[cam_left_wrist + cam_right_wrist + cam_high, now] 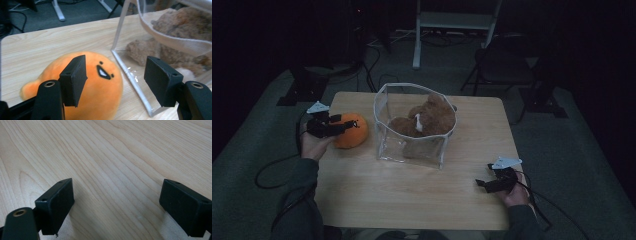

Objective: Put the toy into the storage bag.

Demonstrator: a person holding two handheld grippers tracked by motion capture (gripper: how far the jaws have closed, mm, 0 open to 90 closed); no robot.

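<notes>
**Left gripper spread over the orange plush, right gripper idle**

While the person's arms come in from the bottom of the high view, the left gripper (pixel 343 125) sits at the middle left of the frame, right over the orange plush toy (pixel 350 131) on the wooden table (pixel 412 195). Seen from the left gripper view, its 2 black jaws stand wide apart, one in front of the toy's upper left side, the other off to the lower right in front of the clear bag (pixel 135 75). Neither pad presses on the orange plush toy (pixel 100 85), which fills the lower left with its small black face turned up; whether the left jaw touches it I cannot tell.

Just right of the toy in the high view stands the clear bag (pixel 384 105), white-trimmed, with a brown plush toy (pixel 429 120) inside.

At the lower right of the high view the right gripper (pixel 484 184) lies low by the table's edge. Its own view shows the jaws spread wide with bare wood between them, holding nothing.
</notes>
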